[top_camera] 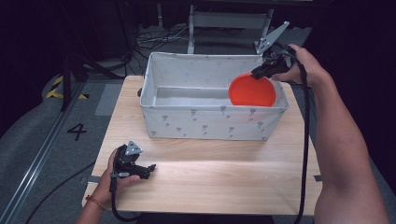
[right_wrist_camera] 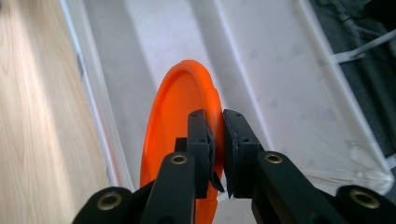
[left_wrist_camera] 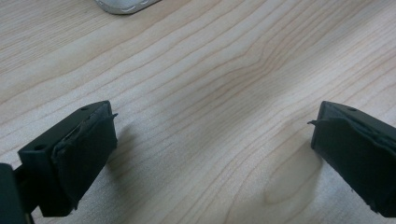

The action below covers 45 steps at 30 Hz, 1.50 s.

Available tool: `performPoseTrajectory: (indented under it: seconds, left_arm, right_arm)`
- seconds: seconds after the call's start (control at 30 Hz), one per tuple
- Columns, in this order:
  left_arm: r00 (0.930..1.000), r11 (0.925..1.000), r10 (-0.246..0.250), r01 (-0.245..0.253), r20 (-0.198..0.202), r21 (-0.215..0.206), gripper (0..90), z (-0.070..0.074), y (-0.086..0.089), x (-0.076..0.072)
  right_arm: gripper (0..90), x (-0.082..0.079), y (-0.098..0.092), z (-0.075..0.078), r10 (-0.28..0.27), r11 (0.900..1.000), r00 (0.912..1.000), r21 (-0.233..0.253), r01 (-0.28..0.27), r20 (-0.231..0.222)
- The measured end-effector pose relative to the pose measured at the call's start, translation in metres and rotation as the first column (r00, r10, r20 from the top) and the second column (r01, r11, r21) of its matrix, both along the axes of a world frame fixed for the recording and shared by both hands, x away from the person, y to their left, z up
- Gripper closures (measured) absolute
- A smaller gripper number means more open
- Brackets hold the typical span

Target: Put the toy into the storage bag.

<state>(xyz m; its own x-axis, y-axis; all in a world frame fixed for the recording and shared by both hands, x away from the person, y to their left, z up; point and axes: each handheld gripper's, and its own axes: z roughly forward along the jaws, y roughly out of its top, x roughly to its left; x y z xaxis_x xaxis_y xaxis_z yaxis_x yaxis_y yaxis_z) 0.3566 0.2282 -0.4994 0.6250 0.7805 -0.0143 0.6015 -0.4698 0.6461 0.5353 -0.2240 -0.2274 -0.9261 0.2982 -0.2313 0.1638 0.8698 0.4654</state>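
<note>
— Left gripper (top_camera: pixel 150 168) first: how is it sitting?

— Low, at the near left corner of the wooden table (top_camera: pixel 210 177), with my hand wrapped round it. In the left gripper view its jaws stand wide apart, with only bare wood grain between them. Nothing is held there. At the top edge of that view I can see a rounded corner of something pale, but I cannot tell what it is.

— And further out?

— Past the middle of the table stands the white fabric bin (top_camera: pixel 210 122), printed with small grey marks, long side towards me. Its floor looks bare on the left half.

— Where is the plate?

— At the right end of the bin. My right gripper (top_camera: pixel 258 72) reaches in over the far right corner and has the orange plate (top_camera: pixel 251 92) pinched by its upper rim. The plate hangs on edge, face towards me, lower part down inside the bin near the right wall. I cannot tell whether it touches the floor.

— Sure of that grip?

— Yes. In the right gripper view the jaws are drawn close, clamped on the plate's rim (right_wrist_camera: pixel 215 105), one on each side, with the bin's white wall (right_wrist_camera: pixel 280 70) beyond.
</note>
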Motion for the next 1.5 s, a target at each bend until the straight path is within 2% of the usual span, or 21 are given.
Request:
performPoseTrajectory:
  seconds: [0.07,0.17,0.2,0.3,0.43,0.57,0.77,0.9,1.03,1.23,1.37,1.43,1.5]
  left_arm:
    - [1.0000,1.0000,-0.001,0.001,-0.002,0.002,0.6,0.000,0.000,0.000]
    - [1.0000,1.0000,-0.001,0.001,-0.002,0.002,0.6,0.000,0.000,0.000]
    - [1.0000,1.0000,-0.001,0.001,-0.001,0.002,0.6,0.000,0.000,0.000]
    - [1.0000,1.0000,-0.002,0.002,0.000,0.002,0.6,0.000,0.000,0.000]
    - [1.0000,1.0000,-0.001,0.001,-0.001,0.002,0.6,0.000,0.000,0.000]
    - [1.0000,1.0000,-0.002,0.002,-0.001,0.002,0.6,0.000,0.000,0.000]
    - [1.0000,1.0000,-0.002,0.002,-0.001,0.002,0.6,0.000,0.000,0.000]
    - [1.0000,1.0000,-0.002,0.002,-0.001,0.002,0.6,0.000,0.000,0.000]
    - [1.0000,1.0000,-0.001,0.001,-0.001,0.002,0.6,0.000,0.000,0.000]
    - [1.0000,1.0000,-0.001,0.001,-0.003,0.000,0.6,0.000,0.000,0.000]
    - [1.0000,1.0000,-0.002,0.002,-0.001,0.002,0.5,0.000,0.000,0.000]
    - [1.0000,1.0000,-0.001,0.001,-0.001,0.002,0.6,0.000,0.000,0.000]
    - [1.0000,1.0000,0.000,0.000,0.001,0.000,0.5,0.000,0.000,0.000]
  right_arm:
    - [82.4,0.001,0.003,-0.006,0.010,1.000,0.9997,-0.023,-0.011,-0.024]
    - [82.4,0.001,0.009,-0.019,0.024,0.995,0.9973,-0.091,-0.030,-0.069]
    - [82.4,0.001,0.012,-0.025,0.033,0.991,0.9959,-0.126,-0.044,-0.084]
    - [82.3,0.001,0.016,-0.037,0.031,0.982,0.9929,-0.183,-0.052,-0.114]
    - [82.1,0.000,0.020,-0.046,0.041,0.973,0.9887,-0.220,-0.072,-0.144]
    - [82.0,0.005,0.024,-0.058,0.017,0.954,0.9861,-0.292,-0.065,-0.165]
    - [82.0,0.008,0.026,-0.067,0.015,0.953,0.9815,-0.295,-0.072,-0.191]
    - [82.0,0.009,0.027,-0.071,0.015,0.951,0.9820,-0.301,-0.072,-0.188]
    - [81.9,0.009,0.027,-0.074,0.011,0.954,0.9815,-0.293,-0.068,-0.191]
    - [81.7,0.009,0.026,-0.080,0.009,0.948,0.9787,-0.309,-0.074,-0.205]
    - [81.8,0.009,0.023,-0.081,0.002,0.952,0.9775,-0.299,-0.066,-0.211]
    - [81.7,0.008,0.021,-0.078,0.000,0.961,0.9791,-0.270,-0.056,-0.203]
    - [81.7,0.008,0.021,-0.076,0.007,0.963,0.9789,-0.261,-0.062,-0.204]
